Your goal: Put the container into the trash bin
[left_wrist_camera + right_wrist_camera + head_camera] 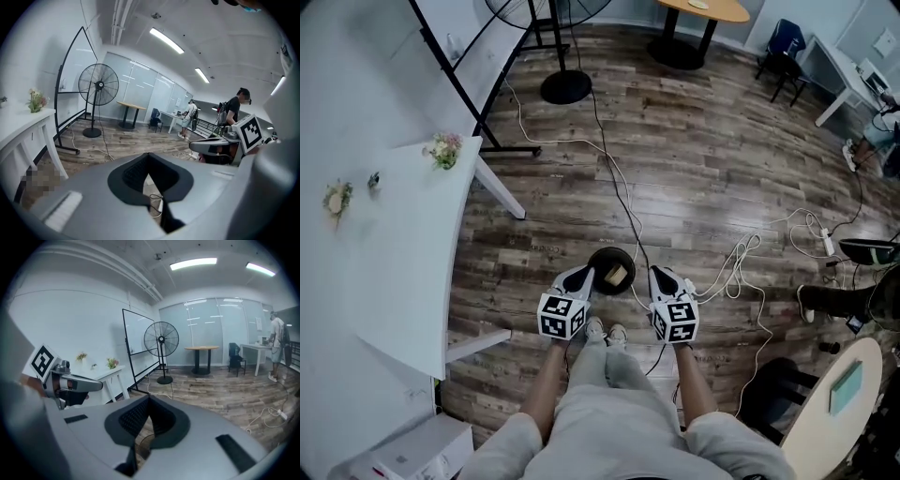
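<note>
Fingers (pixel 133 172) of the left gripper (pixel 579 277) were pressed together, empty; the right gripper (pixel 662 277) likewise (tips meeting in its own view). Task item: the container (pixel 616 275), small, tan, boxy, lay inside the round black trash bin (pixel 598 259) on the wooden floor (pixel 703 159). Both grippers were held side by side before the person's legs (pixel 614 370), angled forward and down, flanking the bin in the head view.
</note>
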A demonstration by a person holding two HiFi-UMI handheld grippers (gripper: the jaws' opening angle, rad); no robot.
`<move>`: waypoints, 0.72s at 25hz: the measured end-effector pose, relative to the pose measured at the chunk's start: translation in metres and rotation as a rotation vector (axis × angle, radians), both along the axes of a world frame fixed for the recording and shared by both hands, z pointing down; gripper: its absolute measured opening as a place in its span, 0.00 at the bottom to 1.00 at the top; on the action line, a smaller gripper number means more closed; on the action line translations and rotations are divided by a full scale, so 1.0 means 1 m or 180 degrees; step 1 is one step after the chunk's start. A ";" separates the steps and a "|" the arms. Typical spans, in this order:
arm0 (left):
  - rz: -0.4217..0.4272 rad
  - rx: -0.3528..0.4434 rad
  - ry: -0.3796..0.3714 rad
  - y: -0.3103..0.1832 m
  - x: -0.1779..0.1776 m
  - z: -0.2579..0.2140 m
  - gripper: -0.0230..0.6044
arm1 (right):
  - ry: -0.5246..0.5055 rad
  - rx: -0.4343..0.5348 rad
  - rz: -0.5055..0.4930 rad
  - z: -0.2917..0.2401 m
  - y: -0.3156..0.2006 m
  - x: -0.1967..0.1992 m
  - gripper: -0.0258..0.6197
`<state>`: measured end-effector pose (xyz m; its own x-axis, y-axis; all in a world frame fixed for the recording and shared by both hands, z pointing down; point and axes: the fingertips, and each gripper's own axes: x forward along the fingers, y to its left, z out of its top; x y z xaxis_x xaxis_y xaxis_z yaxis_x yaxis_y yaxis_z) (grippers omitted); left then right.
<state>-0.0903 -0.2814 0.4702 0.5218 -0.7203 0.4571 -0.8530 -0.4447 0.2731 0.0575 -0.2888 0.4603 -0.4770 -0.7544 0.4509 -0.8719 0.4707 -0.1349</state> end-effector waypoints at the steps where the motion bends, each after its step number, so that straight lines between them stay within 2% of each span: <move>1: -0.0006 0.0015 -0.0009 0.001 -0.001 -0.006 0.05 | -0.0007 0.0036 0.0014 -0.008 -0.001 0.002 0.06; 9: -0.0047 0.0128 -0.0073 0.003 -0.006 -0.042 0.05 | 0.0051 0.0248 0.0046 -0.053 -0.001 0.018 0.06; 18: -0.0135 0.0254 -0.0114 0.012 -0.010 -0.070 0.05 | 0.0085 0.0351 0.0075 -0.077 0.015 0.031 0.06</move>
